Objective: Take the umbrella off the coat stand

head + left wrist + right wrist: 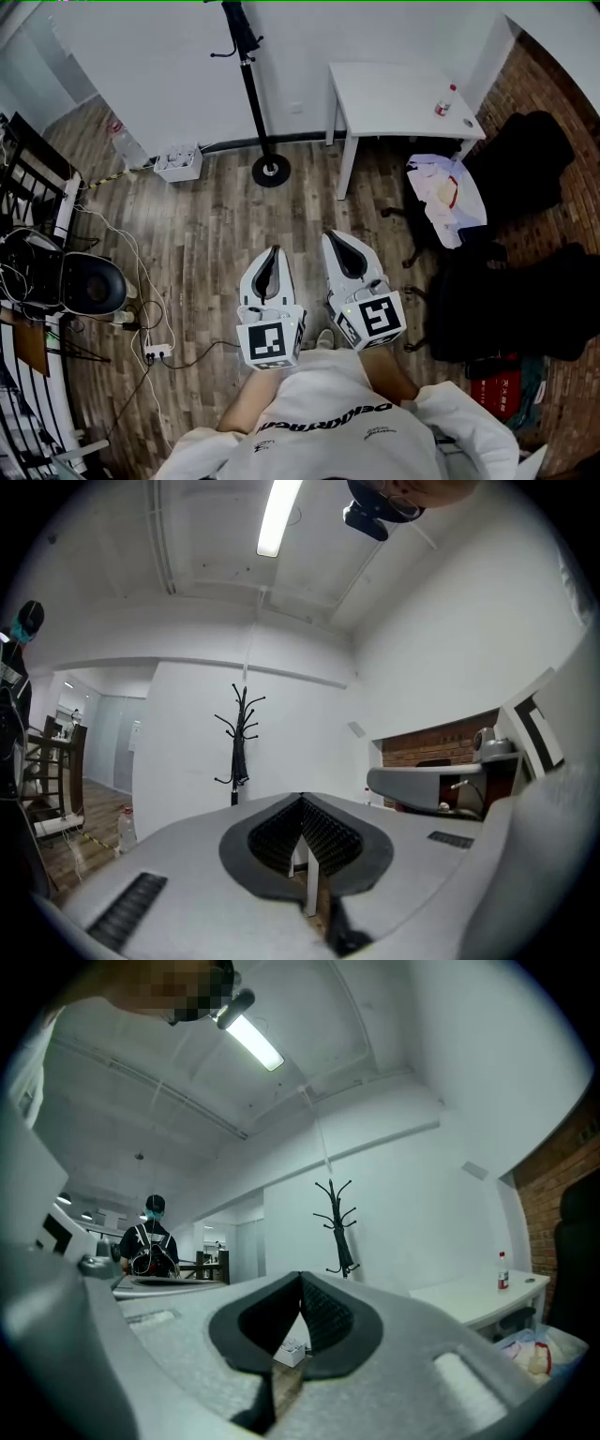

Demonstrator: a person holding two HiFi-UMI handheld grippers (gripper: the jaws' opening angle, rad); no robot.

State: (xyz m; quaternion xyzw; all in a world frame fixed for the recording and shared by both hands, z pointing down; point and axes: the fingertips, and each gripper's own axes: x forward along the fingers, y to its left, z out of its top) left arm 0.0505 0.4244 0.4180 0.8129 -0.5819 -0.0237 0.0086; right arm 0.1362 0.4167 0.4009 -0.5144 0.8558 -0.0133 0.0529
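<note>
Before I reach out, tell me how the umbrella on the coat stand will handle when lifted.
The umbrella hangs slim and furled against the pole: probably light and stiff lengthwise, its fabric likely soft. The coat stand is a thin pole on a small round base, so a sideways tug might rock it.

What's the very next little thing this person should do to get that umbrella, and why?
Probably step forward toward the coat stand. The umbrella hangs on it across the room, well beyond reach. The left gripper and right gripper are held level near the body, jaws together with nothing between them.
</note>
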